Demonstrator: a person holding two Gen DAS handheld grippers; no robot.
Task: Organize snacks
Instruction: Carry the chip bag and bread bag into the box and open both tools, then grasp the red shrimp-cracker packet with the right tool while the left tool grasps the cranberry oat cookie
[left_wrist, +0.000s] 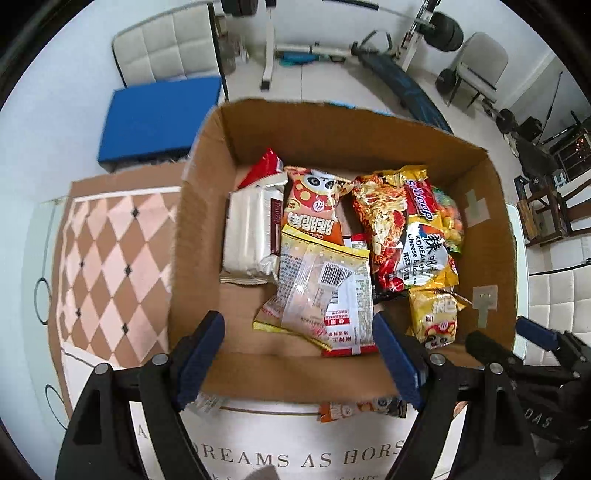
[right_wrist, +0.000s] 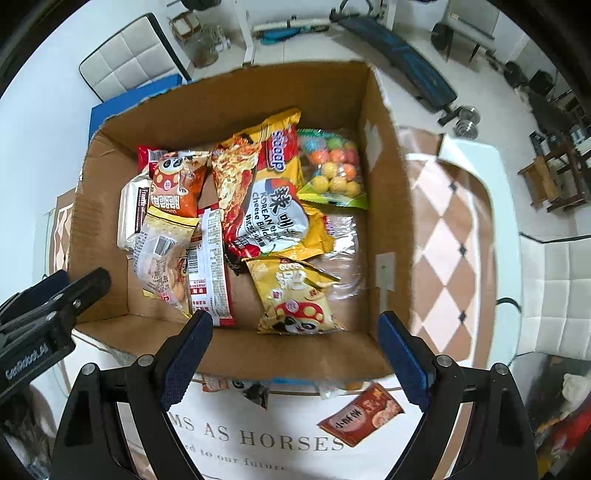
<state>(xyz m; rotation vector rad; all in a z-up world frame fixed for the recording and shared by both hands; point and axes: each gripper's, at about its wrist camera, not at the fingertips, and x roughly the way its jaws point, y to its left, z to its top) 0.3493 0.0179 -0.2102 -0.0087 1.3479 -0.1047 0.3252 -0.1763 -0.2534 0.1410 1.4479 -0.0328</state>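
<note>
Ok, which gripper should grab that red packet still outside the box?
Right. The red packet lies on the cloth just ahead of the open, empty right gripper, toward its right finger. The left gripper is also open, but its view doesn't show that packet.

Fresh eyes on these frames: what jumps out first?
The open brown cardboard box fills both views, heaped with snack packets. Loudest is the yellow-and-red Korean cheese noodle packet mid-box, with the clear bag of coloured candy balls against the right wall. Both grippers hover empty at the near rim, jaws open.
</note>
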